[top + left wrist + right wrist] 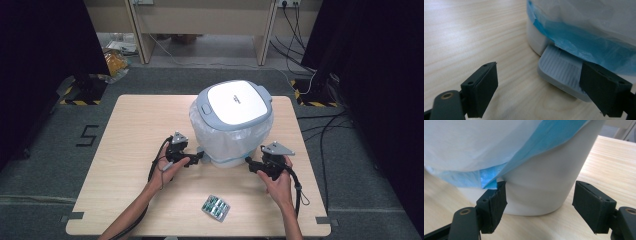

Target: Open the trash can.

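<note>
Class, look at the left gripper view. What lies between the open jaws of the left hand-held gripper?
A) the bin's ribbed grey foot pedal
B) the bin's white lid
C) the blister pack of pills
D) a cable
A: the ribbed grey foot pedal juts from the bin's base between the left hand-held gripper's open jaws.
</note>
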Demonstrator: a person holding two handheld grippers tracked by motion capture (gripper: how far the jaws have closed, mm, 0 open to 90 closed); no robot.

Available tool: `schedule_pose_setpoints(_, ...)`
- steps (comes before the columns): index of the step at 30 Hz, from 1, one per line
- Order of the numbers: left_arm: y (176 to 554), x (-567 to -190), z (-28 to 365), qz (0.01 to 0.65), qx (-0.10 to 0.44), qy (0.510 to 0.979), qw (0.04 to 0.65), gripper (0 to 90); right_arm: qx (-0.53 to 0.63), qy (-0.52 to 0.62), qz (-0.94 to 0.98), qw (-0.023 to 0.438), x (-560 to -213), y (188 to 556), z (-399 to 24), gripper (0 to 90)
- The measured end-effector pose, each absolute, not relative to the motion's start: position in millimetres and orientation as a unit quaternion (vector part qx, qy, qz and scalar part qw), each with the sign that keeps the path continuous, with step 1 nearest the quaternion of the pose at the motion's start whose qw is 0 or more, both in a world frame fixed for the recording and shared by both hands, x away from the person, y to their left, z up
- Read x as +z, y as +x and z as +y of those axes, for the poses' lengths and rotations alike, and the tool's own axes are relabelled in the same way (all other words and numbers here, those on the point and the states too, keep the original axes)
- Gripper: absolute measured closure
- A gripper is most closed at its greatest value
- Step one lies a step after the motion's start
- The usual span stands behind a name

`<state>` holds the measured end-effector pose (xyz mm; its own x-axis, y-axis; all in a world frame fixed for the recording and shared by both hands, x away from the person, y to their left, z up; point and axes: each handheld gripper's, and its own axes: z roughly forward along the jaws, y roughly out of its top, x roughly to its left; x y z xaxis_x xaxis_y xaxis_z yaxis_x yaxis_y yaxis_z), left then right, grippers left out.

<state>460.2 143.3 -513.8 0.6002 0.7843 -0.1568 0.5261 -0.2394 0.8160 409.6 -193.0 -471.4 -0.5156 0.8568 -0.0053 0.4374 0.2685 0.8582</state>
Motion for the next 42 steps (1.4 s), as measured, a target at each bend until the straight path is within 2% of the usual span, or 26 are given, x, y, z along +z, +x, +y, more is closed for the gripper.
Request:
schedule_pose_setpoints(4,452.3,-512.8,142.4,0.412,0.166,0.776,0.448,14.8,0.432,0.429,0.755,0.244,-472.3,421.2,-192.5,26.9)
schedule_pose_setpoints(12,440.6,-510.3,139.2,0.403,0.176,0.778,0.448,18.3,0.436,0.432,0.753,0.238,-472.9,439.3,-191.3,26.2)
schedule_pose_setpoints(19,439.8,-515.5,143.4,0.420,0.122,0.765,0.473,18.8,0.429,0.433,0.756,0.237,-471.2,454.5,-188.0,25.5)
schedule_pose_setpoints(25,433.9,-514.7,134.7,0.403,0.112,0.777,0.470,19.7,0.442,0.441,0.747,0.231,-474.3,471.9,-185.4,25.9)
schedule_pose_setpoints(31,426.2,-519.3,122.0,0.384,0.126,0.795,0.452,17.5,0.452,0.443,0.741,0.224,-476.9,479.4,-186.1,26.1)
schedule_pose_setpoints(37,420.3,-519.2,120.3,0.373,0.133,0.803,0.446,18.2,0.469,0.421,0.746,0.212,-477.6,484.2,-186.2,33.9)
schedule_pose_setpoints(42,414.5,-518.1,115.0,0.367,0.133,0.807,0.443,18.7,0.483,0.402,0.751,0.203,-473.5,484.4,-178.6,34.9)
